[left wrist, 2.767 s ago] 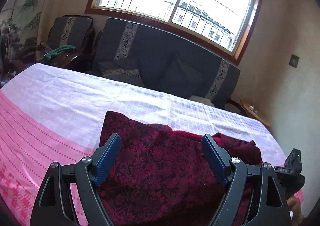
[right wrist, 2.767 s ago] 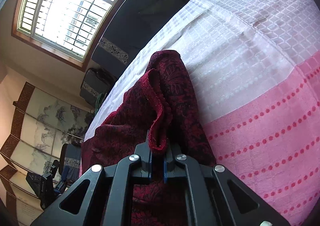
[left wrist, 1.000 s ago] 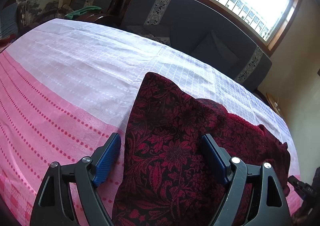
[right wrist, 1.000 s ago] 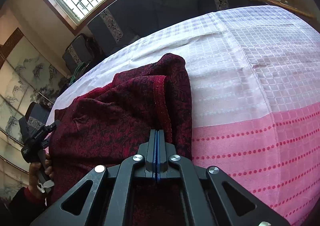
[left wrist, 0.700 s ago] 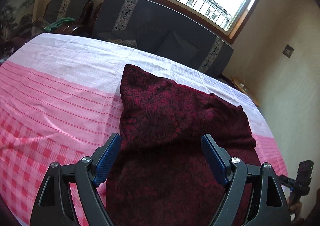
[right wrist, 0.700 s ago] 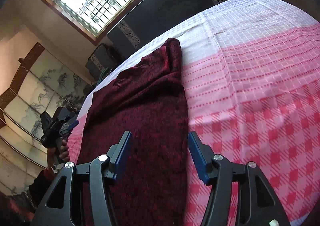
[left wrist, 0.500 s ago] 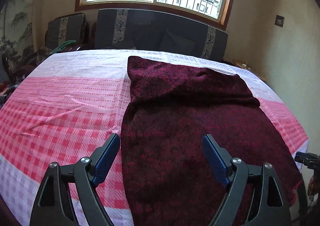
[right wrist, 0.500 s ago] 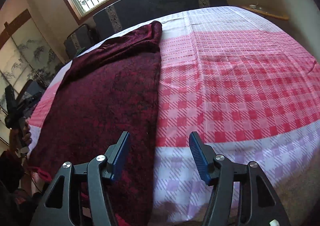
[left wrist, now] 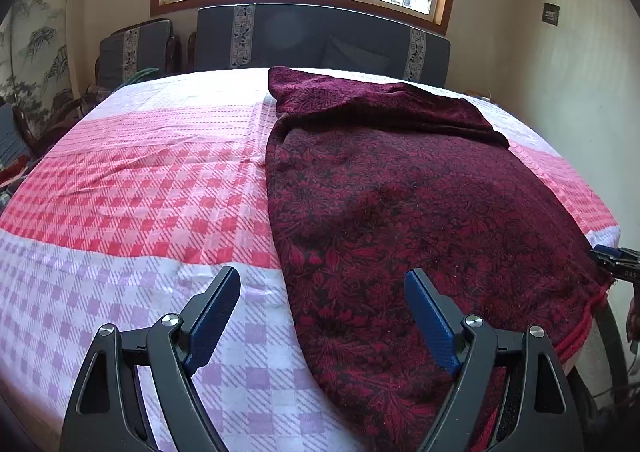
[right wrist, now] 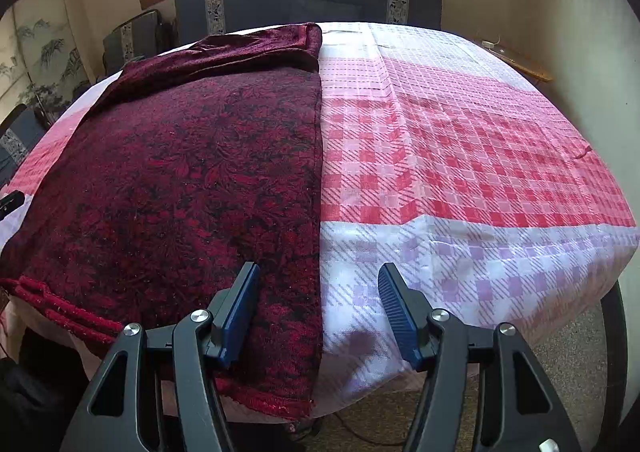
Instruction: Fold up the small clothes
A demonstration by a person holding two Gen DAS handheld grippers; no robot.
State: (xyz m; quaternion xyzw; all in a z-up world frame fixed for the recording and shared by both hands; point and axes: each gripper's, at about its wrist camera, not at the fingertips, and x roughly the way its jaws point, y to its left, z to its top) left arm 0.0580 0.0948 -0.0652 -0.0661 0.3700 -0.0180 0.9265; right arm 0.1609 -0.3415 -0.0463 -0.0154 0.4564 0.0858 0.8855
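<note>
A dark red garment (left wrist: 400,192) with a floral pattern lies spread flat on the table's pink and red checked cloth (left wrist: 140,192). Its far end is folded back into a plain velvety band. My left gripper (left wrist: 322,284) stands open near the table's front edge, straddling the garment's left edge without touching it. In the right wrist view the garment (right wrist: 180,172) fills the left half, and its hem hangs over the near edge. My right gripper (right wrist: 318,272) is open above the garment's straight right edge, with nothing pinched. Its tip (left wrist: 616,260) shows at the far right of the left wrist view.
A dark sofa (left wrist: 320,40) stands behind the table under a bright window, with an armchair (left wrist: 136,48) and a painted screen (left wrist: 36,52) to the left. A small wooden side table (right wrist: 516,60) sits at the back right. Bare checked cloth (right wrist: 480,152) lies right of the garment.
My right gripper let go of the garment's fold and opened. Both grippers drew back to the near edge. The garment now lies spread out flat, with its far end folded over.
</note>
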